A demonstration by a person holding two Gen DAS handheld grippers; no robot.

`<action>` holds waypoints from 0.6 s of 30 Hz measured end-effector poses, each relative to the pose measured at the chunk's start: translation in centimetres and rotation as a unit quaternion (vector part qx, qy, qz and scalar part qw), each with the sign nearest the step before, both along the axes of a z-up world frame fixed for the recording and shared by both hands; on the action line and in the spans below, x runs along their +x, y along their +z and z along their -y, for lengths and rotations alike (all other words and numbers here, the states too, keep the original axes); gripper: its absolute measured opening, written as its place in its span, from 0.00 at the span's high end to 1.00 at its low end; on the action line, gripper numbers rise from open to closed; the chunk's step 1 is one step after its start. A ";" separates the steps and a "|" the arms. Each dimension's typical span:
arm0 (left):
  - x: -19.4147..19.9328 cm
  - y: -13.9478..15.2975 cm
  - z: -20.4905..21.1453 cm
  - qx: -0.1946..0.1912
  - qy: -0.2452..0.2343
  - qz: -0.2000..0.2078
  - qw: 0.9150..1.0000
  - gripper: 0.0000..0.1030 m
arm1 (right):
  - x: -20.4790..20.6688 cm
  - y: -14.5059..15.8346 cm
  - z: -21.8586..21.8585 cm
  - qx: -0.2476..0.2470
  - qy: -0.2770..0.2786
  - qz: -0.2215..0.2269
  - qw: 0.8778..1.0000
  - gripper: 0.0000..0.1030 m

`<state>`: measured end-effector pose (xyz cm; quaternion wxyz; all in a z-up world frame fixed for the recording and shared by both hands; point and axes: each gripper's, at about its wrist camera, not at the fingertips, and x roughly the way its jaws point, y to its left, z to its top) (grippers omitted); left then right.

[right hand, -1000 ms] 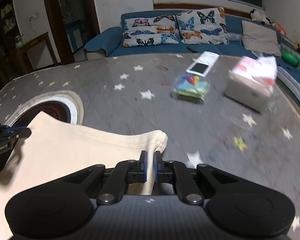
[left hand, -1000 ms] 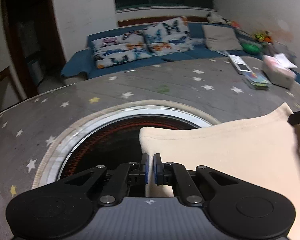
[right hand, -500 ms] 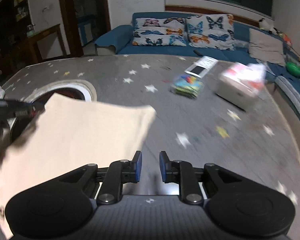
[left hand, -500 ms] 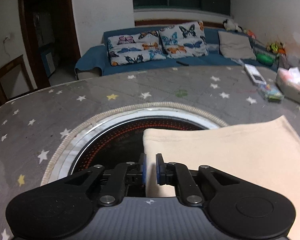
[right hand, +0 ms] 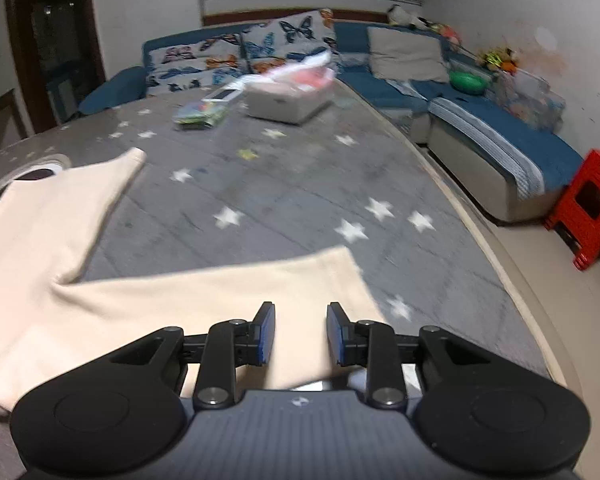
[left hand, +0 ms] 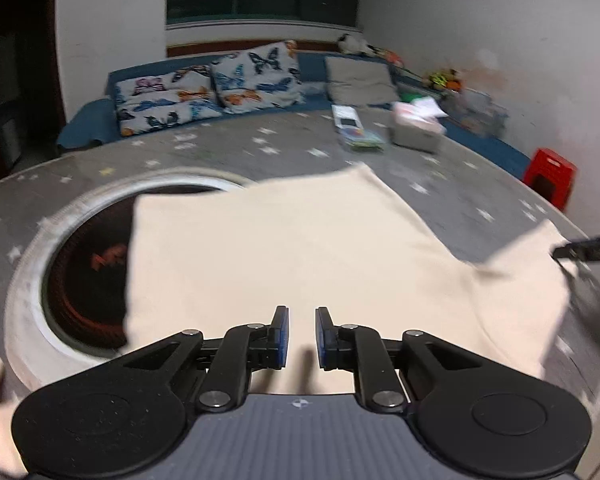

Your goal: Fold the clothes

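A cream garment lies flat on the grey star-patterned table, partly over a round inset burner. My left gripper is open and empty above the garment's near edge. My right gripper is open and empty over a spread sleeve of the same garment. The garment's body stretches to the left in the right wrist view. The right gripper's tip shows at the right edge of the left wrist view, by the sleeve end.
A tissue box, a coloured packet and a white device sit at the table's far side. A blue sofa with butterfly cushions runs behind and to the right. A red stool stands on the floor to the right.
Both grippers opened and let go of the garment, which now lies flat. Both drew back toward its near edge, and the right swung right over the sleeve.
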<state>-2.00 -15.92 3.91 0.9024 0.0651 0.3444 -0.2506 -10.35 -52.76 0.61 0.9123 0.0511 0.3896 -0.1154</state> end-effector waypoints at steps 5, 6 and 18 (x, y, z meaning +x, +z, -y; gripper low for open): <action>-2.1 -0.6 -0.5 -0.011 0.012 -0.001 1.000 0.84 | -0.7 0.0 1.1 -0.018 -0.019 0.000 1.000 0.75; -2.2 -0.6 -0.9 -0.014 0.023 -0.001 1.000 0.81 | -0.7 0.1 1.1 -0.020 -0.020 0.000 1.000 0.74; -1.9 0.2 -11.0 -0.025 0.182 0.004 0.983 0.66 | 0.2 0.8 -2.7 0.000 0.048 0.021 0.999 0.61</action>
